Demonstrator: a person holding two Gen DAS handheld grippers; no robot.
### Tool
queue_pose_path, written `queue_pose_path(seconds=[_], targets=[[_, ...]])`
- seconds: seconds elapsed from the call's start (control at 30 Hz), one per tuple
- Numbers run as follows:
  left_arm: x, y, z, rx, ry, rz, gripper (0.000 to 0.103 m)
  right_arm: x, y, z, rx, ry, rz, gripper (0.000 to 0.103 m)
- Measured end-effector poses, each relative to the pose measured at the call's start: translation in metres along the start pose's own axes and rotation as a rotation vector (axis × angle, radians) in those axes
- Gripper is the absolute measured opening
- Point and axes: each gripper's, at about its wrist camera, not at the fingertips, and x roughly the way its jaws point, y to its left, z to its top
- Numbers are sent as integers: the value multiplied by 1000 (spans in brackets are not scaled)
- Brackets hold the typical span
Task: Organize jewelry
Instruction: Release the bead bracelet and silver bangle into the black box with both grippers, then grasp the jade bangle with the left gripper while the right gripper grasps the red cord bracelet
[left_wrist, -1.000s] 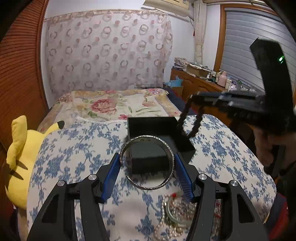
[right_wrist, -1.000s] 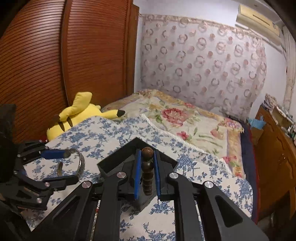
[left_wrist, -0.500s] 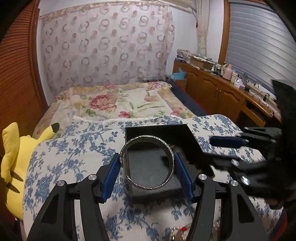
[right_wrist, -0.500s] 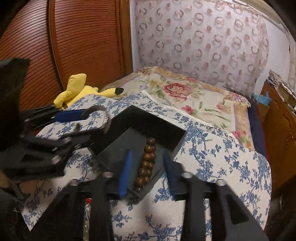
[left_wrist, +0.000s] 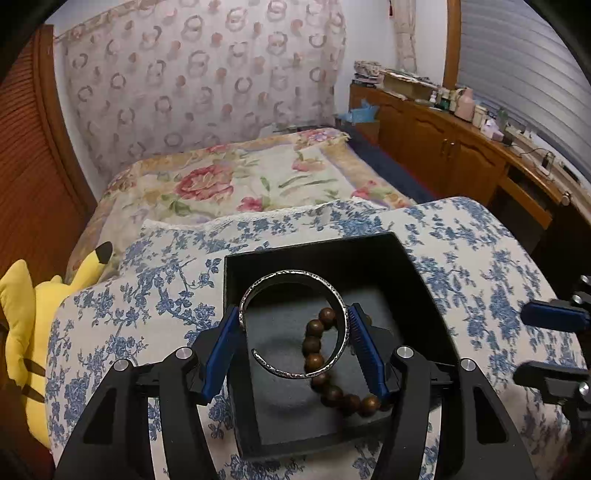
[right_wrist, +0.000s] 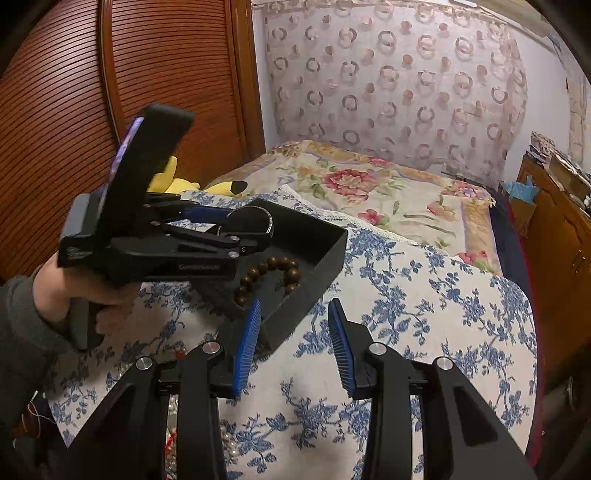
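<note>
A black open box (left_wrist: 413, 273) (right_wrist: 325, 254) sits on the blue-flowered cloth. My left gripper (left_wrist: 293, 339) is shut on a silver bangle (left_wrist: 273, 282) and holds it upright just over the box; both show in the right wrist view, the left gripper (right_wrist: 236, 229) and the bangle (right_wrist: 269, 221). A brown wooden bead bracelet (left_wrist: 314, 347) (right_wrist: 273, 266) lies on the box floor. My right gripper (right_wrist: 291, 343) is open and empty, just outside the box's near corner; its blue fingers (left_wrist: 550, 317) show at the right edge of the left wrist view.
A yellow plush toy (left_wrist: 22, 332) lies at the cloth's left edge. Pearl beads and other jewelry (right_wrist: 229, 443) lie on the cloth under my right gripper. A flowered bed (left_wrist: 240, 177) lies behind. A wooden cabinet (left_wrist: 461, 147) stands right.
My right gripper opened, dropped the bead bracelet into the box and drew back. My left gripper moved forward with the bangle over the box.
</note>
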Motion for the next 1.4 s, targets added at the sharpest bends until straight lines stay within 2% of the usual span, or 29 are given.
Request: queue_pose_path(seconds=[0.17,0.27,0.43,0.63,0.8,0.9,1.13,1.4], targets=[[-10,3,-1,-15,-22,-16,64,-5,1,-8,8,-7,1,41],[-33,5,-9,-13,-71,-14,68,-12,5,-16,19,-21,6,40],[-67,8,-34,-16,-122,-37,79,-26,19,-35,22,-43,19,40],[-93,2,-73,28,-122,-56,85,-40,34,-66,39,-30,9,41],[-103,-6,-103,45,-101,-98,90,-42,48,-97,40,14,9,47],[-104,-13,-116,57,-81,-127,92,-46,54,-109,42,27,17,56],[-90,-35,-128,101,-13,-178,92,-51,61,-130,37,47,-1,56],[-67,-52,-123,120,49,-187,92,-52,64,-136,43,44,5,56]])
